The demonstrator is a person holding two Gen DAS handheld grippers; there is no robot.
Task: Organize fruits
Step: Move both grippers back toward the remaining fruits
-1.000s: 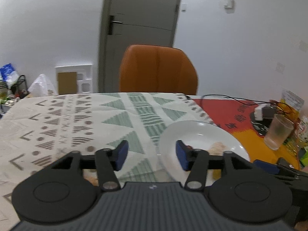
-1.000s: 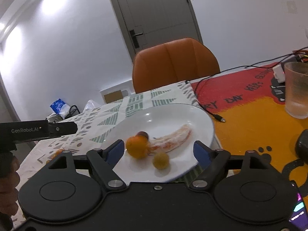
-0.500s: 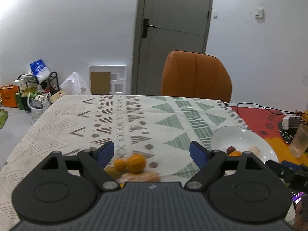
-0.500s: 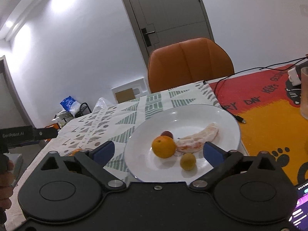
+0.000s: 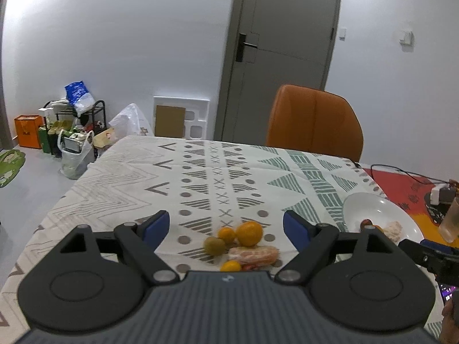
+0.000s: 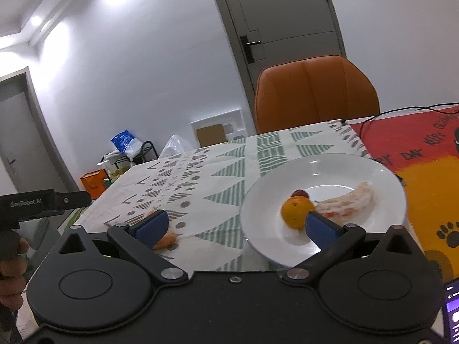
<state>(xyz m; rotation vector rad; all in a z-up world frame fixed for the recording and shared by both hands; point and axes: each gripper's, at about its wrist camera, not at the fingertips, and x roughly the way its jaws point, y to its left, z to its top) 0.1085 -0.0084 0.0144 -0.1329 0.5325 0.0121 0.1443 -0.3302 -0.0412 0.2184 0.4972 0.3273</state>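
Note:
In the left wrist view my left gripper (image 5: 226, 225) is open and empty above a cluster of loose fruit on the patterned tablecloth: a large orange (image 5: 249, 230), a small orange (image 5: 226, 234), a green-brown fruit (image 5: 214, 246), a peeled citrus segment (image 5: 253, 254) and another small orange (image 5: 231, 266). A white plate (image 5: 370, 205) lies to the right. In the right wrist view my right gripper (image 6: 235, 225) is open and empty before the white plate (image 6: 330, 166), which holds an orange (image 6: 297, 211), a dark red fruit (image 6: 299, 193) and a peeled segment (image 6: 347, 202).
An orange chair (image 5: 314, 121) stands at the table's far side. A red and yellow mat (image 6: 416, 154) with a black cable (image 6: 401, 111) lies right of the plate. A cup (image 5: 451, 220) stands at the right edge. Bags and a rack (image 5: 71, 123) sit on the floor left.
My left gripper has swung left from the plate to the loose fruit and opened wider. My right gripper has shifted left, so the plate now sits further right in its view.

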